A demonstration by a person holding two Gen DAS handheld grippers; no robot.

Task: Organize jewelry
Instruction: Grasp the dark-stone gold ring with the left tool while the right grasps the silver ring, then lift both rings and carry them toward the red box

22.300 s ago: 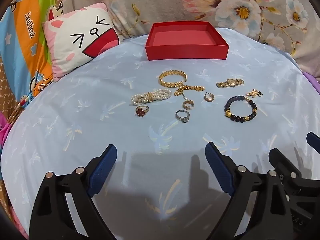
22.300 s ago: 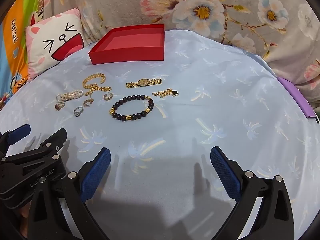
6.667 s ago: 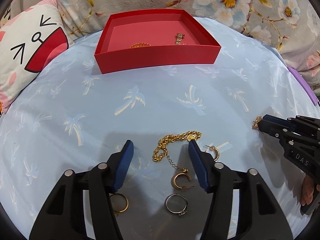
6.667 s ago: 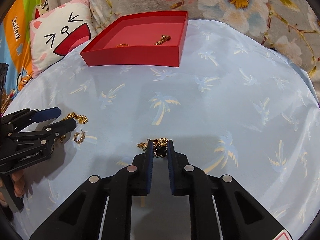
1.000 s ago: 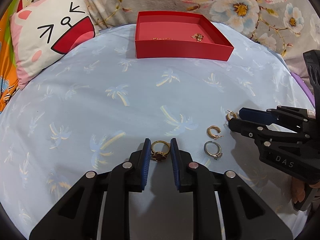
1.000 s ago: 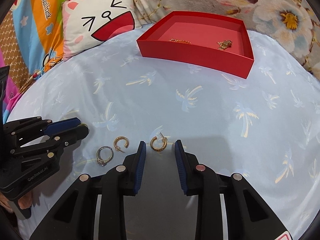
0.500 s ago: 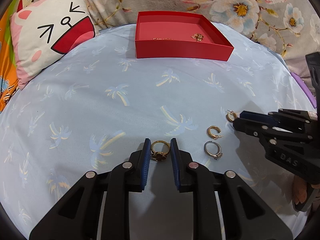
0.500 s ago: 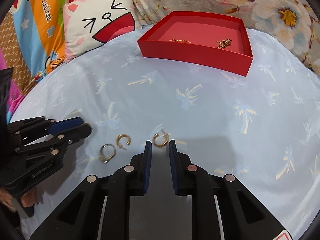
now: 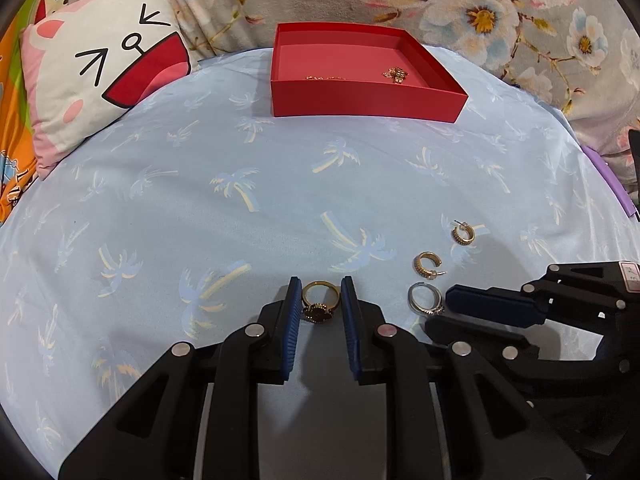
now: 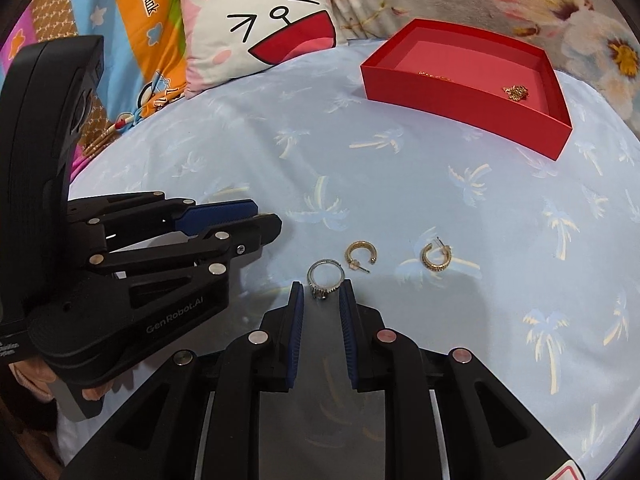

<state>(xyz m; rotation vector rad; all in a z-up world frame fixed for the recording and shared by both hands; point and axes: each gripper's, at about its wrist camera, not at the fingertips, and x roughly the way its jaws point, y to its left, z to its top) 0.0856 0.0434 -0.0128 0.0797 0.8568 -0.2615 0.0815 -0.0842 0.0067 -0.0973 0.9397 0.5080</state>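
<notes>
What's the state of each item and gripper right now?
left gripper: shut on the gold ring
gold ring: pinched between the pads, on the sheet
right gripper: jaws narrow, around the silver ring
silver ring: flat on the sheet, between the fingertips
two gold hoop earrings: loose on the sheet
red box: open, some gold jewelry inside

Box (image 9: 360, 96) at the far edge of the bedsheet (image 9: 200, 200), two chains (image 9: 396, 74) inside it. Pillow (image 9: 100, 80) to its left. Near the cameras, left to right: flower ring (image 9: 318, 304), plain ring (image 9: 425, 300), then two hoop earrings (image 9: 426, 265) running back and to the right.
</notes>
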